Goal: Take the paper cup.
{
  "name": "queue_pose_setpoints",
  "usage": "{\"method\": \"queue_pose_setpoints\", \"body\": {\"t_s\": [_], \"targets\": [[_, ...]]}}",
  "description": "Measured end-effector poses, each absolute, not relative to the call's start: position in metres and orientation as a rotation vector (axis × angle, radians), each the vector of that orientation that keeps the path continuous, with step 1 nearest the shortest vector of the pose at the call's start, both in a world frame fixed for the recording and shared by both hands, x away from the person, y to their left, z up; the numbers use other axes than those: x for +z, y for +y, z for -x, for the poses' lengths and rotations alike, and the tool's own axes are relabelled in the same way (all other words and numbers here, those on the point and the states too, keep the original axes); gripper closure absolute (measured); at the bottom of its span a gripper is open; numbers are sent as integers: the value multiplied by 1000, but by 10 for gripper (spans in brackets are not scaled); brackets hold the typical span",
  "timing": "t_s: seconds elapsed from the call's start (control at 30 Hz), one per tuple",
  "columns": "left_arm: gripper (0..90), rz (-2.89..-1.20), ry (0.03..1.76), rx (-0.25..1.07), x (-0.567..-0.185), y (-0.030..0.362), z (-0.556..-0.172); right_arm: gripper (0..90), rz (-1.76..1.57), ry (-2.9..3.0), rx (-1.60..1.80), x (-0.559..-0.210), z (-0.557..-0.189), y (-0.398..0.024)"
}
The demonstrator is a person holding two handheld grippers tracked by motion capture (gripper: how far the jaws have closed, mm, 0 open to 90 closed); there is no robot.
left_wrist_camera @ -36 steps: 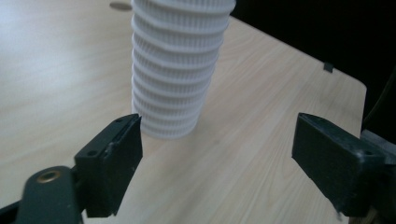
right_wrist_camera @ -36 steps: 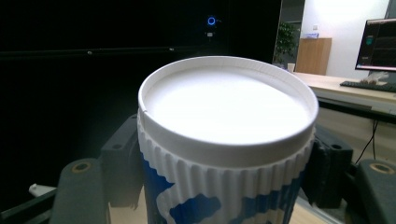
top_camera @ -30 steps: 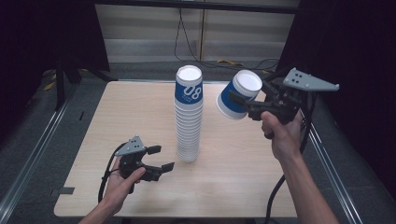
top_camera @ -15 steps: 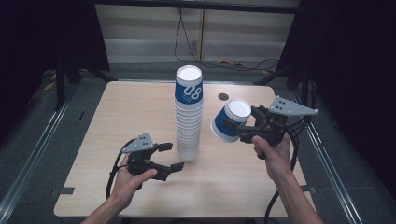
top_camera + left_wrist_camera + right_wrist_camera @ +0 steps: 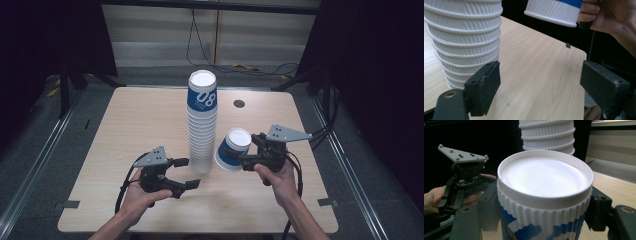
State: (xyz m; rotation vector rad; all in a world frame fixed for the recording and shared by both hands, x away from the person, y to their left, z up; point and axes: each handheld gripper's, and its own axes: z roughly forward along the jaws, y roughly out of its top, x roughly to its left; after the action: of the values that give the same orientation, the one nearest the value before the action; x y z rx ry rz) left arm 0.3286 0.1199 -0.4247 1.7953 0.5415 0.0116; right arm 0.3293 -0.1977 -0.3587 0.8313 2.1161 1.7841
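A tall stack of white ribbed paper cups (image 5: 202, 125), bottoms up with a blue band on the top one, stands mid-table. My right gripper (image 5: 239, 156) is shut on a single blue-and-white cup (image 5: 234, 150), held bottom up and tilted, just right of the stack's lower part and a little above the tabletop. In the right gripper view that cup (image 5: 544, 182) sits between the jaws with the stack (image 5: 546, 135) behind it. My left gripper (image 5: 187, 173) lies open beside the stack's base at its left. The stack (image 5: 464, 37) is to the left of its fingers (image 5: 485, 85), nothing between them, with the held cup (image 5: 554, 11) above.
The wooden table (image 5: 130, 120) has a small dark round mark (image 5: 239, 103) at the back right. Cables run on the floor behind it. Metal rails (image 5: 45, 150) flank both sides. Bare tabletop lies left of the stack and along the front edge.
My right gripper has come down with the cup, from beside the stack's top to near its base. The left gripper has barely shifted.
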Motion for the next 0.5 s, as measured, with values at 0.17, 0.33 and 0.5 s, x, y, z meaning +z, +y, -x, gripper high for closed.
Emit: {"method": "queue_pose_setpoints", "body": {"t_s": [0.17, 0.33, 0.5], "targets": [[161, -1774, 552, 34, -428, 123, -329, 281, -847, 2141, 1798, -378, -329, -190], [161, -1780, 536, 11, -430, 120, -327, 281, -848, 2155, 1825, -393, -329, -187], [169, -1799, 517, -10, -433, 115, -325, 281, -852, 2191, 1840, -406, -327, -182]]}}
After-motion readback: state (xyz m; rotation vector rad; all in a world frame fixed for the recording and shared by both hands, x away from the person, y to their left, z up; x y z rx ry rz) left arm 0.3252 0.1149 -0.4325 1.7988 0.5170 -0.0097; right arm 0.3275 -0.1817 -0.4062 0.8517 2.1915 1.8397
